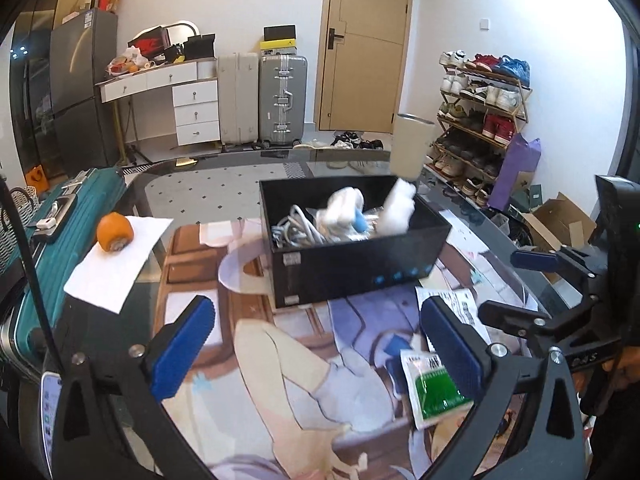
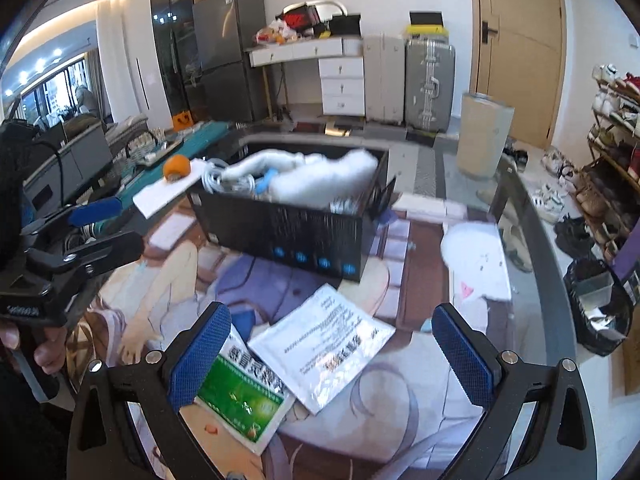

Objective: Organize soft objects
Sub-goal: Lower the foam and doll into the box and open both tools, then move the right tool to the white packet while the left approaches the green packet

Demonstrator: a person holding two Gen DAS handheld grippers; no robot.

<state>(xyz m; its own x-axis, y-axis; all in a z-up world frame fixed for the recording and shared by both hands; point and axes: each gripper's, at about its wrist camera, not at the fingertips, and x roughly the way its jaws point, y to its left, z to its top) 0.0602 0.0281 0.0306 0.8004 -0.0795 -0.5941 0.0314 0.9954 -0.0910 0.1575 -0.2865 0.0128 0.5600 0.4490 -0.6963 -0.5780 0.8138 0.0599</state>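
A black box [image 1: 360,264] stands on the printed mat; it also shows in the right wrist view [image 2: 288,224]. In it lie white soft items [image 1: 396,208] [image 2: 320,176], a blue-tipped white piece [image 1: 358,220] and grey cables [image 1: 296,228]. A green-and-white sachet [image 2: 240,392] [image 1: 432,392] and a white sachet [image 2: 324,344] lie flat on the mat in front of the box. My left gripper [image 1: 316,356] is open and empty, short of the box. My right gripper [image 2: 332,364] is open and empty above the sachets.
An orange [image 1: 115,232] sits on white paper [image 1: 120,264] at the table's left edge, beside a teal suitcase [image 1: 60,232]. A white cloth [image 2: 476,260] lies right of the box. A shoe rack [image 1: 480,120] and a bin [image 1: 412,144] stand beyond the glass table's far edge.
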